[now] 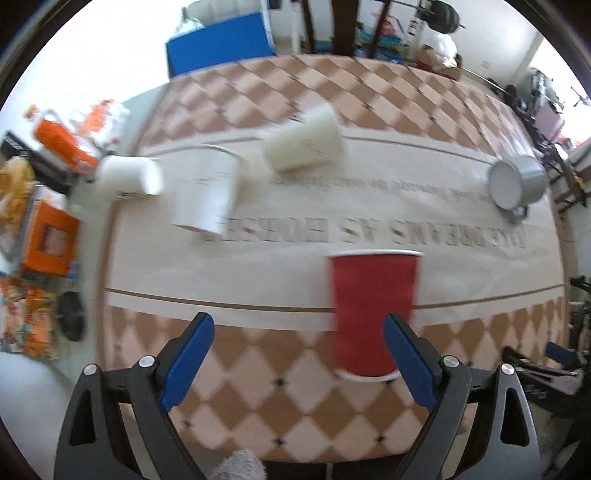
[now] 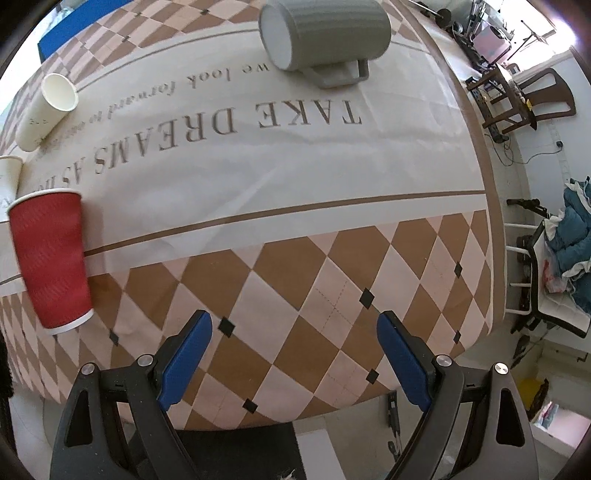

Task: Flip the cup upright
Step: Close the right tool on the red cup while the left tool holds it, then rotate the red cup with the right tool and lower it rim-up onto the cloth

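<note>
Left tool point(image 1: 297, 334) open, right tool point(image 2: 293, 332) open, both empty. Red cup point(image 1: 373, 314) upright on desk point(image 1: 258, 398), beside left tool's right finger. Checkered cloth point(image 2: 314, 295), grey mug point(image 2: 325, 33) on its side, chair point(image 2: 517, 99) beyond.

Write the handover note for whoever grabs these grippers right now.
Left gripper: open, empty, red ribbed paper cup just ahead by its right finger.
Right gripper: open, empty, over bare checkered tablecloth.
Red cup stands upright, rim up.
Still lying on their sides: grey ceramic mug, cream paper cup, white paper cup at the table's left edge.
Another white paper cup: too blurred to call.
Left to do: stand those up.
</note>
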Demonstrator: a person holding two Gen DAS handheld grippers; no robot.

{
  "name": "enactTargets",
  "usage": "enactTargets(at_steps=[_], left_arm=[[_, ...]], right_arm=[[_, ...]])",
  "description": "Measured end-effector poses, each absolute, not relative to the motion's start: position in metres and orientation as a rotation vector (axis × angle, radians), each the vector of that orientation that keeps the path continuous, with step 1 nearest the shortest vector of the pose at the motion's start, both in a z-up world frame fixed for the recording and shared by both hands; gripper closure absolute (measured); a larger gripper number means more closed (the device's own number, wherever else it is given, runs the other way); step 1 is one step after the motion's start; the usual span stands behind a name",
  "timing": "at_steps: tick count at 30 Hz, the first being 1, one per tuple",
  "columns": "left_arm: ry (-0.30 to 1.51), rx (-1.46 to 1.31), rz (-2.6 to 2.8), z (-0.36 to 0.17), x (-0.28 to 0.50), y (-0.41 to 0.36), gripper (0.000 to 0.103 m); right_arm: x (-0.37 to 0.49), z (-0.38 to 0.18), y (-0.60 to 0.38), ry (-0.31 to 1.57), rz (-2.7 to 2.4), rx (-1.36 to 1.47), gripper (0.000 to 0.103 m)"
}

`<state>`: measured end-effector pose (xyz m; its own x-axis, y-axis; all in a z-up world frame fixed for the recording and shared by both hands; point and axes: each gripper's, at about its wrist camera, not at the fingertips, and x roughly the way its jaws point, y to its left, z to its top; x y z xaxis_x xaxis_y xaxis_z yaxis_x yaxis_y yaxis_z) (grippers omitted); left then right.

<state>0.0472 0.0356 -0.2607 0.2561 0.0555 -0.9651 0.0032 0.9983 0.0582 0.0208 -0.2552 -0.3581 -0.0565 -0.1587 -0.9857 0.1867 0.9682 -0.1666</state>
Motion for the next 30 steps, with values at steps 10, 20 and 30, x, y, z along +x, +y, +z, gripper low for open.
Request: enactTargets(at_steps=[10, 20, 30], left_arm=[[1.384, 0.011, 0.247, -0.305, 0.030, 0.120, 0.010], [1.467, -0.029, 0.287, -0.358, 0.029, 0.154, 0.010], [1.490, -0.024, 0.273, -0.372, 0.040, 0.161, 0.010]], right_arm=[[0.038, -0.330, -0.183, 1.584, -0.052, 0.100, 0.011], [0.086, -0.357, -0.100, 1.626, 0.087, 0.093, 0.011], [0.099, -0.392, -0.075, 1.709, 0.127, 0.125, 0.030]])
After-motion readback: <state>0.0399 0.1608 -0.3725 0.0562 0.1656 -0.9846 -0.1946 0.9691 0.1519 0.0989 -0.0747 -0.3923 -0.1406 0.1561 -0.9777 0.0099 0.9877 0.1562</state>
